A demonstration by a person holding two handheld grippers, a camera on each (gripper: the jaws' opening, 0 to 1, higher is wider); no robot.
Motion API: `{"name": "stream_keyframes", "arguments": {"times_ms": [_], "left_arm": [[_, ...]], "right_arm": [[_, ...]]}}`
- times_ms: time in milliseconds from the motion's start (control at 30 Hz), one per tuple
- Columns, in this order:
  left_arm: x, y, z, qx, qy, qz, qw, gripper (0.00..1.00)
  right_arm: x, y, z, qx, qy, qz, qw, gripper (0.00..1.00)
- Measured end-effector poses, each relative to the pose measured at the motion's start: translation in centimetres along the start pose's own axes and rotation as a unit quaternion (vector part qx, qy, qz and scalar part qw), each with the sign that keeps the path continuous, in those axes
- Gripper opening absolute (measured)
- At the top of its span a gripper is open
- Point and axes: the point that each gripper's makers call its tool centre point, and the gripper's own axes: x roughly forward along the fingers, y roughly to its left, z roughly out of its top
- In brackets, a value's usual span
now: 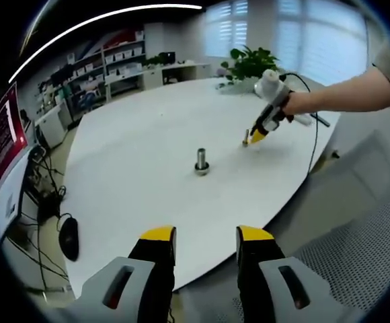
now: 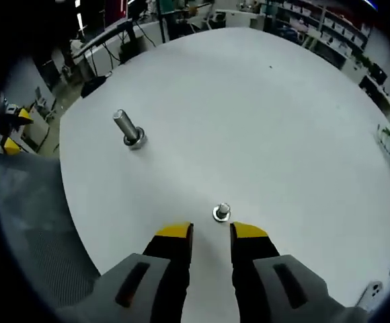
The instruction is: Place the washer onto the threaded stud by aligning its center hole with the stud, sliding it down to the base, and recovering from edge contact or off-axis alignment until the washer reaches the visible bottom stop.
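Observation:
A threaded steel stud point(image 1: 201, 159) stands upright on its nut base near the middle of the white table point(image 1: 134, 155); it rises at upper left point(image 2: 127, 127) in the right gripper view. A small washer piece point(image 2: 221, 212) lies on the table just beyond my right gripper point(image 2: 212, 232), whose yellow-tipped jaws are open with nothing between them. In the left gripper view, a person's hand holds that right gripper point(image 1: 255, 136) tip-down beside the washer point(image 1: 245, 142), to the right of the stud. My left gripper point(image 1: 207, 235) is open and empty, hovering off the table's near edge.
A grey mesh chair point(image 1: 356, 249) sits under the near table edge. A potted plant point(image 1: 249, 62) stands at the far side. A monitor point(image 1: 3, 134), cables and shelving line the left. The table's rim point(image 2: 70, 195) curves close to the stud.

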Motion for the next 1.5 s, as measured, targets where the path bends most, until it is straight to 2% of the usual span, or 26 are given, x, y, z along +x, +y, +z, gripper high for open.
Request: {"name": "stream_keyframes", "arguments": {"times_ms": [33,133,233,367,467,533,633,667,767,833,867,967,1033,1100,1200,1267,1367,1500], "left_arm": [[0.0,-0.1,0.2,0.000,-0.005,-0.003,1.0000,0.33],[-0.2,-0.3,0.6,-0.001,-0.017,-0.008,0.9998,0.34],[-0.2,-0.6,0.9,0.001,-0.024,-0.016,0.9996,0.34],[-0.4,-1.1,1.3,0.014,-0.036,-0.022,0.9990,0.34],[-0.9,-0.9,2.2,-0.001,-0.064,-0.023,0.9977,0.34],[-1.1,-0.9,2.8,-0.010,-0.079,-0.028,0.9964,0.34],[-1.2,-1.2,2.9,-0.014,-0.086,-0.034,0.9956,0.34],[-1.3,-1.3,2.9,-0.013,-0.088,-0.035,0.9954,0.34],[-1.6,-1.3,3.3,-0.009,-0.099,-0.032,0.9945,0.34],[-1.7,-1.3,3.5,-0.011,-0.107,-0.033,0.9936,0.34],[-1.8,-1.3,3.6,-0.012,-0.111,-0.034,0.9932,0.34],[-2.0,-1.3,3.8,-0.009,-0.118,-0.031,0.9925,0.34],[-2.2,-1.2,3.8,-0.010,-0.124,-0.027,0.9919,0.34],[-2.4,-0.9,3.6,-0.028,-0.131,-0.020,0.9908,0.33],[-2.5,0.0,3.7,-0.067,-0.142,-0.010,0.9875,0.34],[-2.7,0.3,3.8,-0.077,-0.148,-0.013,0.9859,0.34],[-2.6,0.3,3.8,-0.070,-0.147,-0.008,0.9866,0.34],[-2.9,0.4,4.3,-0.066,-0.161,0.002,0.9848,0.34]], "right_arm": [[-1.0,0.0,0.3,0.016,-0.026,-0.008,0.9995,0.24],[-3.4,0.4,0.7,0.046,-0.075,-0.017,0.9960,0.25],[-6.2,1.1,0.8,0.055,-0.120,-0.029,0.9908,0.26],[-9.6,2.2,1.6,0.067,-0.182,-0.041,0.9802,0.30],[-12.4,3.7,2.7,0.077,-0.227,-0.035,0.9701,0.30],[-13.7,4.2,2.9,0.085,-0.241,-0.039,0.9661,0.31],[-15.9,5.2,3.2,0.091,-0.282,-0.049,0.9538,0.33],[-16.3,5.3,3.0,0.087,-0.286,-0.057,0.9526,0.33],[-16.7,6.2,1.4,0.106,-0.267,-0.059,0.9561,0.34],[-16.9,6.4,0.7,0.102,-0.274,-0.065,0.9542,0.35],[-17.2,6.3,0.5,0.102,-0.282,-0.069,0.9515,0.36],[-18.2,6.1,-0.2,0.123,-0.323,-0.072,0.9357,0.46],[-17.8,5.2,-1.1,0.137,-0.320,-0.080,0.9340,0.52],[-17.7,5.3,-1.5,0.156,-0.321,-0.076,0.9311,0.53],[-18.2,5.6,-0.9,0.186,-0.346,-0.073,0.9166,0.53],[-18.0,5.5,-0.8,0.182,-0.346,-0.074,0.9174,0.53],[-17.9,6.0,-0.8,0.179,-0.349,-0.073,0.9169,0.53],[-17.9,5.6,-1.3,0.164,-0.349,-0.092,0.9180,0.53]]}}
